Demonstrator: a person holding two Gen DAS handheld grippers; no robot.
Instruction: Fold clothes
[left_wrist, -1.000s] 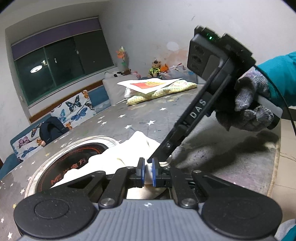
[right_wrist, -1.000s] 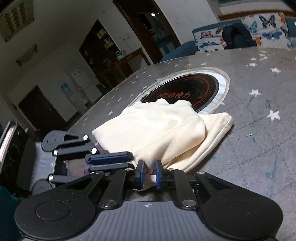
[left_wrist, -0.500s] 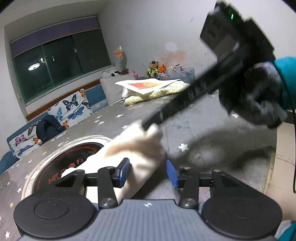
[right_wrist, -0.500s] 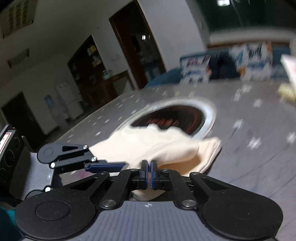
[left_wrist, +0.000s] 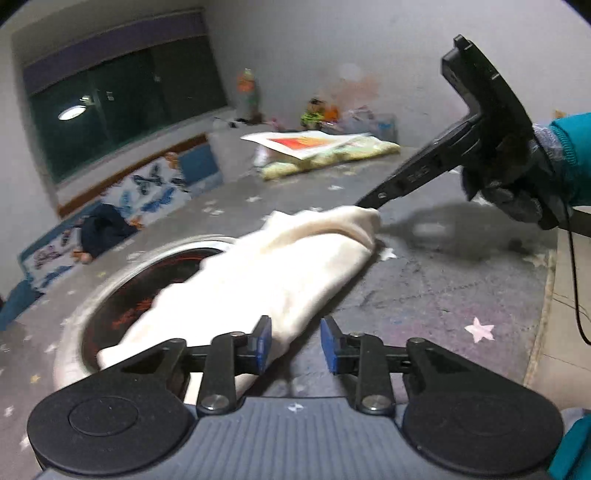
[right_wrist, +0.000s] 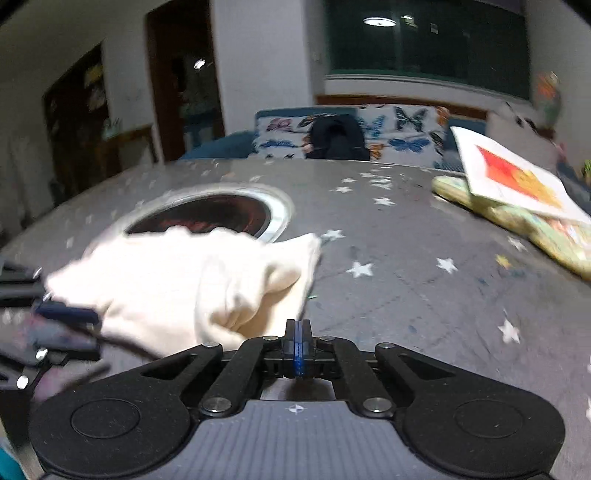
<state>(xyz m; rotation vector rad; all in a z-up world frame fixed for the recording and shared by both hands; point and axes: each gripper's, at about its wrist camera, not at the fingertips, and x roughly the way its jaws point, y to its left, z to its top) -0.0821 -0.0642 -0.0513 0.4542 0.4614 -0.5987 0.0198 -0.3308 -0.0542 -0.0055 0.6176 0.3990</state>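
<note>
A cream garment (left_wrist: 266, 277) lies bunched on the grey star-patterned table, partly over a round dark inset. It also shows in the right wrist view (right_wrist: 184, 280). My left gripper (left_wrist: 295, 345) is open, its blue pads either side of the garment's near end. My right gripper (right_wrist: 297, 347) is shut, pinching the garment's edge. In the left wrist view the right gripper (left_wrist: 369, 201) holds the garment's far end, lifted a little off the table. The left gripper's fingers (right_wrist: 66, 317) show at the left edge of the right wrist view.
The round dark inset with a metal rim (right_wrist: 273, 210) sits in the table. A yellow-green cushion with a white and red sheet on it (left_wrist: 321, 151) lies at the far side. A butterfly-patterned sofa (right_wrist: 369, 136) with a dark bag stands behind. The table edge (left_wrist: 543, 310) is at the right.
My left gripper opened and let go of the garment. My right gripper shut on the garment's edge and pulled it up and to the right, stretching the cloth out.
</note>
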